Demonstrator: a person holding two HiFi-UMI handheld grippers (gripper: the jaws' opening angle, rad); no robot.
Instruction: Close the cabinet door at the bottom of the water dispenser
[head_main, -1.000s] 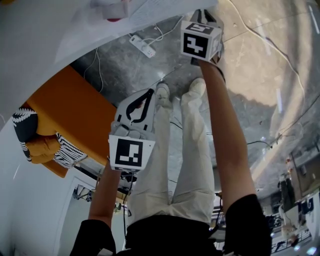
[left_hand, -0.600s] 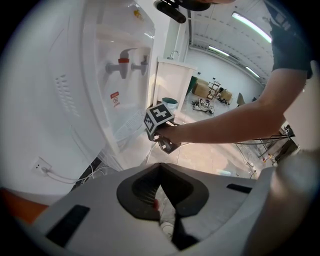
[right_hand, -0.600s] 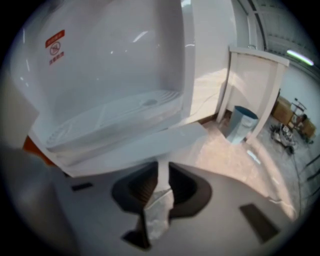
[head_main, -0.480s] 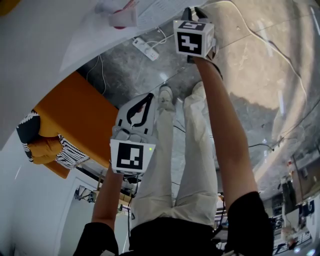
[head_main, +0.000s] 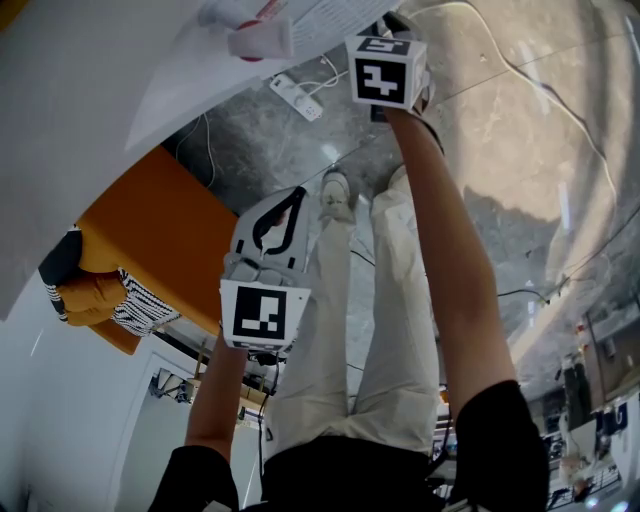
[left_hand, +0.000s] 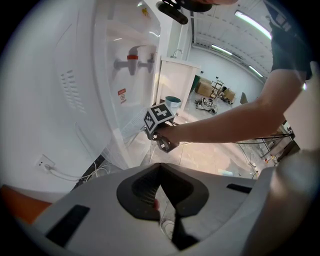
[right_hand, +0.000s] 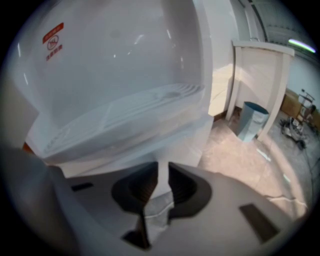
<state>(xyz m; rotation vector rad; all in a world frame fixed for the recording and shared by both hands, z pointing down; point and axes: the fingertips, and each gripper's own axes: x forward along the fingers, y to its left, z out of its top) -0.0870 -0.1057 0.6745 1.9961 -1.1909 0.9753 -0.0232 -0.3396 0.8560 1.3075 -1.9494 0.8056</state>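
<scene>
Dispenser (head_main: 100, 100) fills the far left, door (right_hand: 163, 182) clamped in the right gripper (right_hand: 161, 172); sofa (head_main: 150, 230) blocks near left; floor (head_main: 520, 130) to the right lies open.

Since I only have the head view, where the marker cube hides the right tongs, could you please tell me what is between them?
Observer: In the right gripper view, the right gripper has its tongs closed on a thin white edge, apparently the cabinet door.
Operator: Thanks. Do the left tongs hold anything?
Observer: No; the left gripper view shows the left gripper shut, tips together, empty.
Operator: Anything else nearby?
Observer: A teal bin stands on the floor beyond the dispenser.
</scene>
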